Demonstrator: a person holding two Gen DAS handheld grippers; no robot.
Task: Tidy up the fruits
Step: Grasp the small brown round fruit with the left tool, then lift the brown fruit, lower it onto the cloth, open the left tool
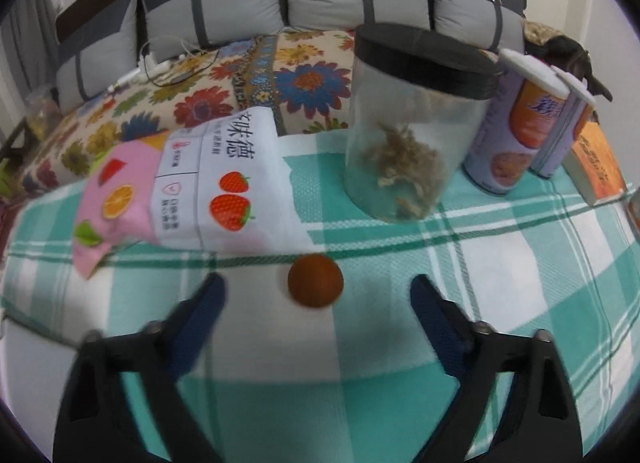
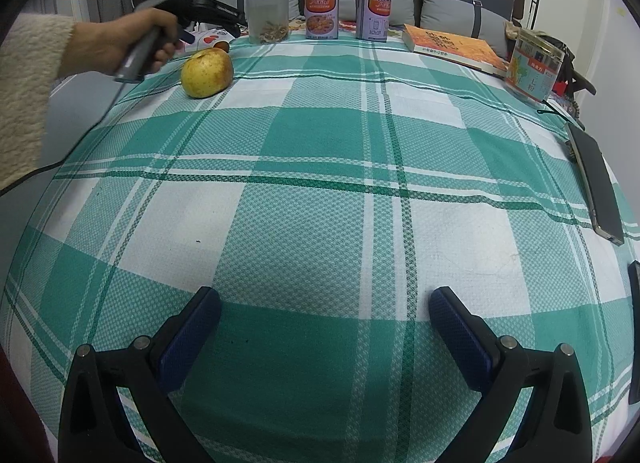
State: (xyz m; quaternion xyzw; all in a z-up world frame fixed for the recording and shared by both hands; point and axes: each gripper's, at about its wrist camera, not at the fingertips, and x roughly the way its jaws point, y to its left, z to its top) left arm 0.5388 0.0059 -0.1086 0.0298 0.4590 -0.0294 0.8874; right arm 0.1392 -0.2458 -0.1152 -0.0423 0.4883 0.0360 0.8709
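Fruit was seen in two places on the green-and-white checked cloth. A small orange-brown round fruit lay just ahead of the left gripper, between the lines of its two blue-padded fingers but touching neither. The left gripper's jaws were spread wide, with nothing held between them. Just beyond the small fruit, a white and pink fruit-printed bag was laid on the cloth, and a clear jar with a black lid holding dried pieces was stood to its right. Two lavender cans with white lids were placed beside the jar, and an orange book was set at the far right.

From the right wrist view, a yellow apple-like fruit with a reddish blush was seen resting on the cloth near the far left corner, close to the person's left hand, which was wrapped around the other tool's handle. The right gripper was held over the near part of the cloth, well apart from both fruits, with its jaws spread and nothing between them. A labelled clear container was stood at the far right, and a dark phone was laid along the right edge.
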